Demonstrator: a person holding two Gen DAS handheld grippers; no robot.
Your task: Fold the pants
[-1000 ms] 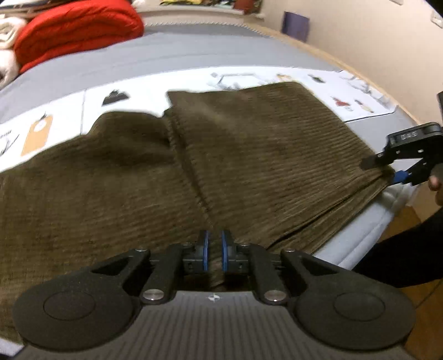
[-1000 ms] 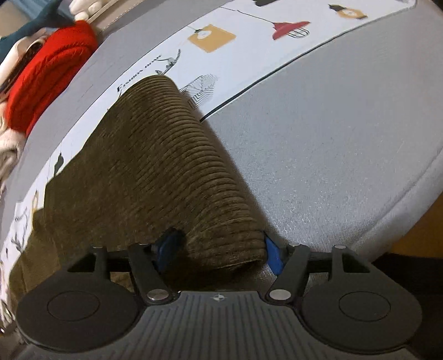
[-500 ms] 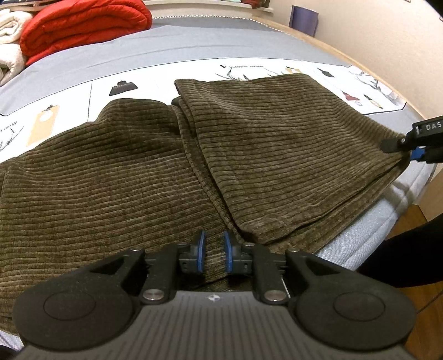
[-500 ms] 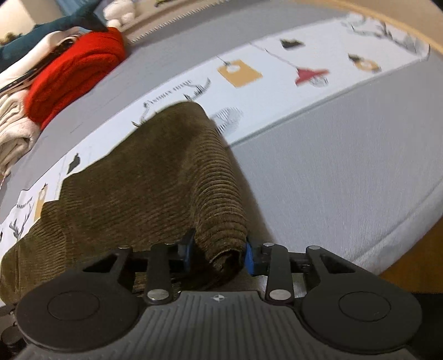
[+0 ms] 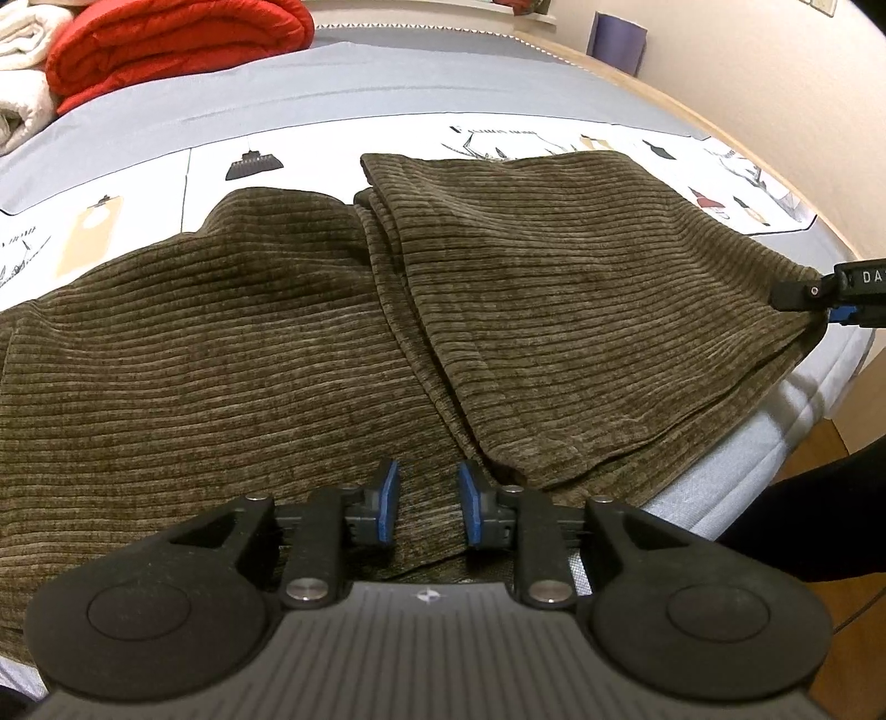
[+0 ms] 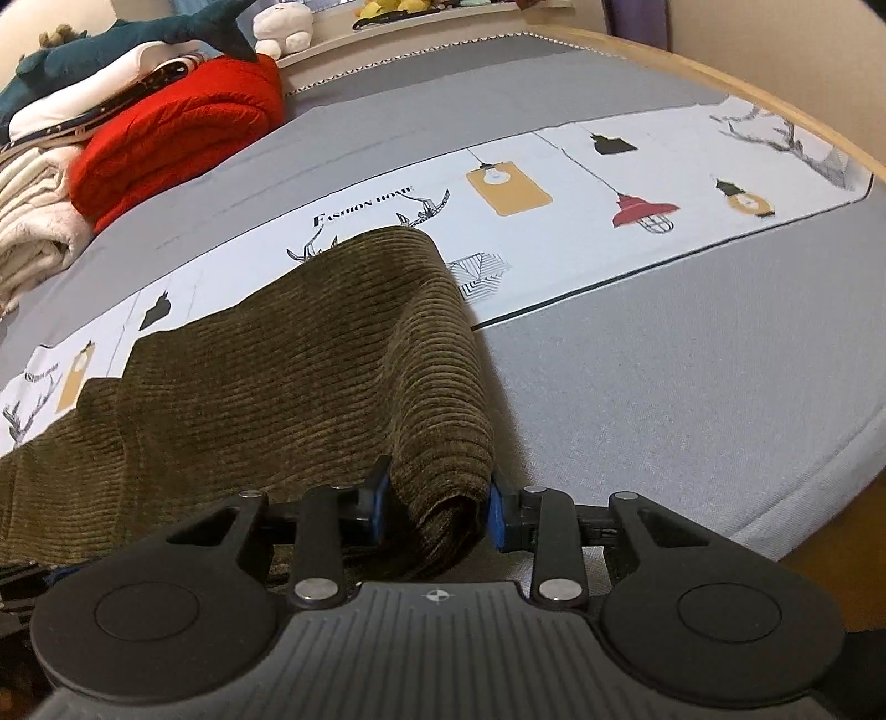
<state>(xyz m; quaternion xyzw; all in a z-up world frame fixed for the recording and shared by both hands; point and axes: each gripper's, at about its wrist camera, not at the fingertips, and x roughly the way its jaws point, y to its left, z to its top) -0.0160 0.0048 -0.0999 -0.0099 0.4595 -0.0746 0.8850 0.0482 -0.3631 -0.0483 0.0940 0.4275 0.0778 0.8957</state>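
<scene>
Step in hand, as I read it: set the folded flap down flat w/ its edges matched. To do it well, keep both near corners level, keep the cloth taut btwn the two grips, let go only once the top layer lies square on the bottom one.

Nearest, left gripper [image 5: 423, 509]: blue pads part-open, a moderate gap, corduroy running btwn them but neither pad pressing on it. It holds nothing.

Right gripper [image 6: 437, 507]: fingers narrowed onto a bunched fold of the pants [image 5: 554, 332], cloth filling the gap, both pads seemingly touching it; how firm the pinch is, hard to say from here.

Farther out, the pants lie spread on the bed [image 6: 664, 387], right half doubled over, far edge reaching the printed white strip. Beyond, a red blanket [image 5: 166, 44] by the headboard.
</scene>
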